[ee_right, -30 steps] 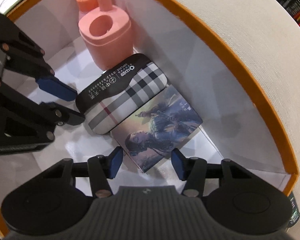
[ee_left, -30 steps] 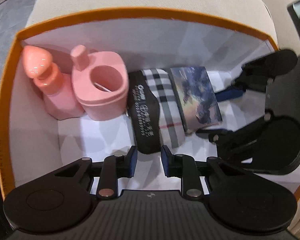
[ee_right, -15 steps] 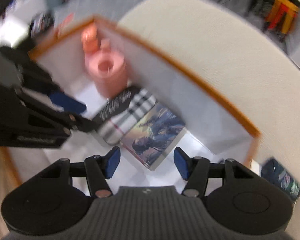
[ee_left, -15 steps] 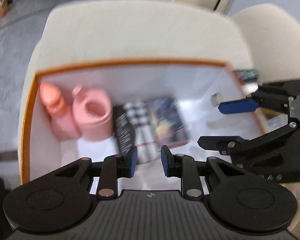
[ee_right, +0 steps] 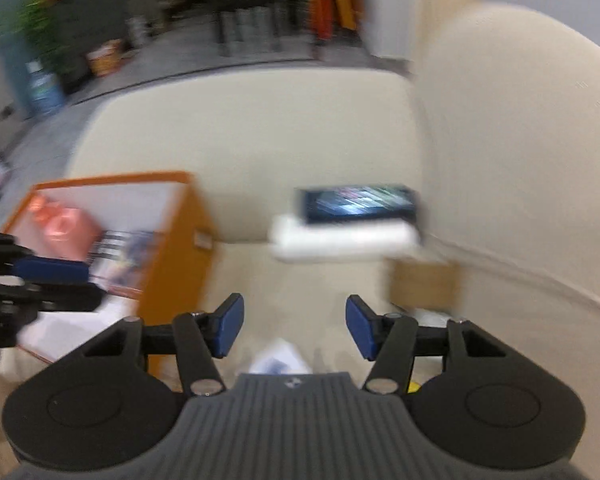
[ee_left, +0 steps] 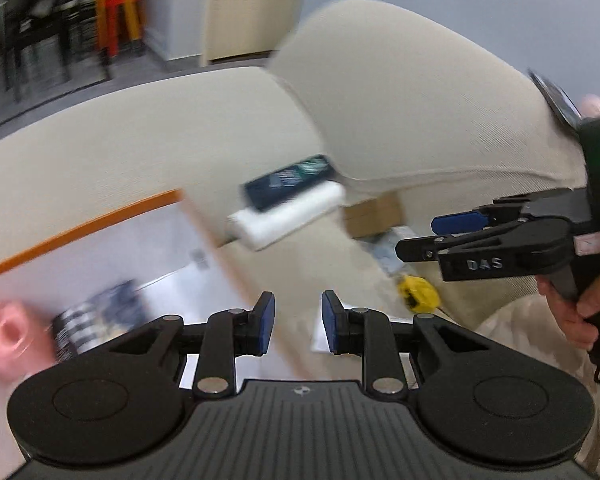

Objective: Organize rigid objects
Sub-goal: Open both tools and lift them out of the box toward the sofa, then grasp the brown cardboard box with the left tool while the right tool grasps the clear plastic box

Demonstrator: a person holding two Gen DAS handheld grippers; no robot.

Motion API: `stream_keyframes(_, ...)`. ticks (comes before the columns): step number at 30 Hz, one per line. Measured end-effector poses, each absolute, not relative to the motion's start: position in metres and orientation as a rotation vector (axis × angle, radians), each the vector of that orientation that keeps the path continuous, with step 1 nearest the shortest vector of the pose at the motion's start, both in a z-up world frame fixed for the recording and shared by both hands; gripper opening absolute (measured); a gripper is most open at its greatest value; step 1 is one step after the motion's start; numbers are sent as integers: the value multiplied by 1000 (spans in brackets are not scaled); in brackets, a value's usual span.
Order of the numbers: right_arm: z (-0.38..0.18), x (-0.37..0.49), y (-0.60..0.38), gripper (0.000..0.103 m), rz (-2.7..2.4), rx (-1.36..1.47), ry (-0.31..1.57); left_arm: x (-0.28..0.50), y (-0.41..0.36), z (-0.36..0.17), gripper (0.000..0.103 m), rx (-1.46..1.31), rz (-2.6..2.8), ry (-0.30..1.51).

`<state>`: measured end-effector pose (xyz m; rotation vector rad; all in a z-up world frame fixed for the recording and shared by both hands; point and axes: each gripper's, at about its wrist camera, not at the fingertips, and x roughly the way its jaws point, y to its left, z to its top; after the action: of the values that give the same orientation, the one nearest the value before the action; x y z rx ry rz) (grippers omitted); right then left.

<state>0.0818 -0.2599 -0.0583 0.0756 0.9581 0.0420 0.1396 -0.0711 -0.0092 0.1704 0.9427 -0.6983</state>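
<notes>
- The orange-rimmed cardboard box with white inner walls (ee_right: 172, 240) sits on the cream fabric sofa (ee_right: 252, 128); it holds a blurred pink container (ee_right: 66, 224) and flat packets lined along its wall, probably to leave floor room.
- Just beside it, against the sofa back, a dark flat box (ee_right: 358, 202) lies on a white slab (ee_right: 344, 238), likely the next pick.
- A small yellow object (ee_left: 418, 296) lies loose on the seat.
- The right gripper (ee_right: 294, 330) faces that stack, jaws wide and empty.
- The left gripper (ee_left: 298, 322) hangs by the box's corner, jaws narrowly apart, empty.
</notes>
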Motion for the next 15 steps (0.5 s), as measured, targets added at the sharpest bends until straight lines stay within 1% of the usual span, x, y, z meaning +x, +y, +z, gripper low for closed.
stream_keyframes(7, -87, 74, -306, 56, -131, 54, 1013, 147, -146, -31, 29, 384, -830, 909)
stream_keyframes(8, -91, 75, -309, 56, -152, 60, 1018, 150, -156, -35, 31, 414, -851, 909)
stream_keyframes(11, -95, 77, -320, 55, -198, 119, 1016, 154, -179, -47, 32, 524, -890, 881)
stream_keyframes(12, -96, 79, -321, 53, -200, 130, 1007, 157, -187, -52, 32, 575, -895, 861)
stream_keyframes(13, -97, 81, -321, 53, -200, 136, 999, 160, -194, -58, 33, 612, -899, 847)
stream_keyframes(15, -98, 83, -321, 53, -199, 136, 990, 163, -202, -64, 37, 667, -931, 818)
